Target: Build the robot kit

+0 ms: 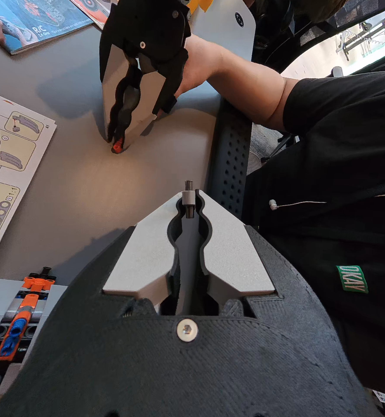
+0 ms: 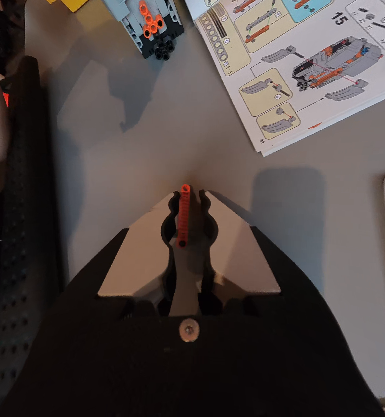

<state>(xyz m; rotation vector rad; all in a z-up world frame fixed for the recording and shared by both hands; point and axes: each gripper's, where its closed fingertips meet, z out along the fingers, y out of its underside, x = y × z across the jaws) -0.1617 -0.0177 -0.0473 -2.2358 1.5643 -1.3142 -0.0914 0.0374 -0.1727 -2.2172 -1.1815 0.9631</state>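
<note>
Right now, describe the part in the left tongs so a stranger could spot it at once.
On the grey table, near the person's edge, the left tongs are shut on a small dark axle pin with a light grey bush. Unlike the orange beam in the right tongs, it is short and colourless.

**Orange, grey and black on a grey table**

The ribbed plastic beam [image 2: 183, 216] is orange. The small bushing [image 1: 188, 198] is light grey on a black axle pin [image 1: 189, 213]. The block-built model [image 2: 152, 24] mixes grey, black and orange. The matte tabletop [image 2: 141, 158] is plain grey.
</note>
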